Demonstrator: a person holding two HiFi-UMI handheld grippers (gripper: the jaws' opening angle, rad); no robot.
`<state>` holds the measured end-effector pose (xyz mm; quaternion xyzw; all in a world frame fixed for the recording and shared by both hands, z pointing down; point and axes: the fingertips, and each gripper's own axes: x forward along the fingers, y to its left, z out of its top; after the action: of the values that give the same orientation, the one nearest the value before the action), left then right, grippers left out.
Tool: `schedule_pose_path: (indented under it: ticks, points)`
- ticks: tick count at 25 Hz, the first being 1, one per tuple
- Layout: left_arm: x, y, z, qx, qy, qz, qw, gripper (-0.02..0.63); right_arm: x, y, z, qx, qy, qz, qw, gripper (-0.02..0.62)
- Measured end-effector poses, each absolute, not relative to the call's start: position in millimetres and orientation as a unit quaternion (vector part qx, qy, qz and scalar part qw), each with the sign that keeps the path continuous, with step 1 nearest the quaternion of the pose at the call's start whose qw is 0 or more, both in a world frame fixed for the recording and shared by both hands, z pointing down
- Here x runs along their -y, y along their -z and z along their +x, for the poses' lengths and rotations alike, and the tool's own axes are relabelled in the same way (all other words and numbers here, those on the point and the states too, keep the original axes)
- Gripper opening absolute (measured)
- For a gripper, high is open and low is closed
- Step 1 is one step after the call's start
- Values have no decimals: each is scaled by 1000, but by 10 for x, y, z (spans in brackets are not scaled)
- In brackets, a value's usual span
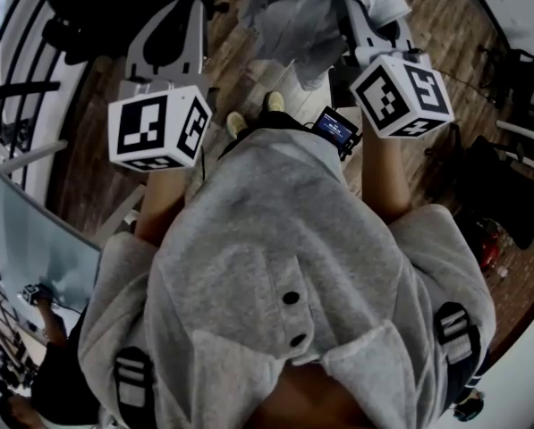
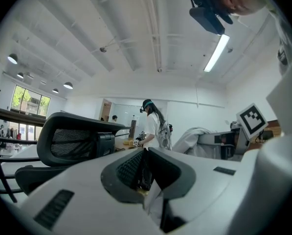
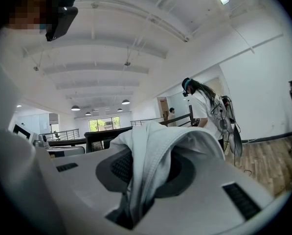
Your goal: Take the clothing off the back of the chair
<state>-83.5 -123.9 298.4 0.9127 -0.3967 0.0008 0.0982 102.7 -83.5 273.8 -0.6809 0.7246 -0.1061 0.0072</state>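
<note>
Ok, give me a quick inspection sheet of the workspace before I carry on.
Surface: wooden floor; no table seen.
Job's things: pale garment hangs from the right gripper, over the floor; black mesh chair has a bare back where it shows.
Clutter: dark gear on the floor at the right.
Grippers: right gripper fingers shut on the garment; left gripper fingers together, nothing made out between them.
Cables: one thin cable on the floor at the right.
Surroundings: another person stands across the room; ceiling lights, windows.
</note>
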Motion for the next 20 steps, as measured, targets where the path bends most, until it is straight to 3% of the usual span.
schedule_pose_path:
  ticks: [20]
  points:
    - [1171,-2895,51,392,-20,915,92,41,751,-2842,1918,-719,116,-685,4,84]
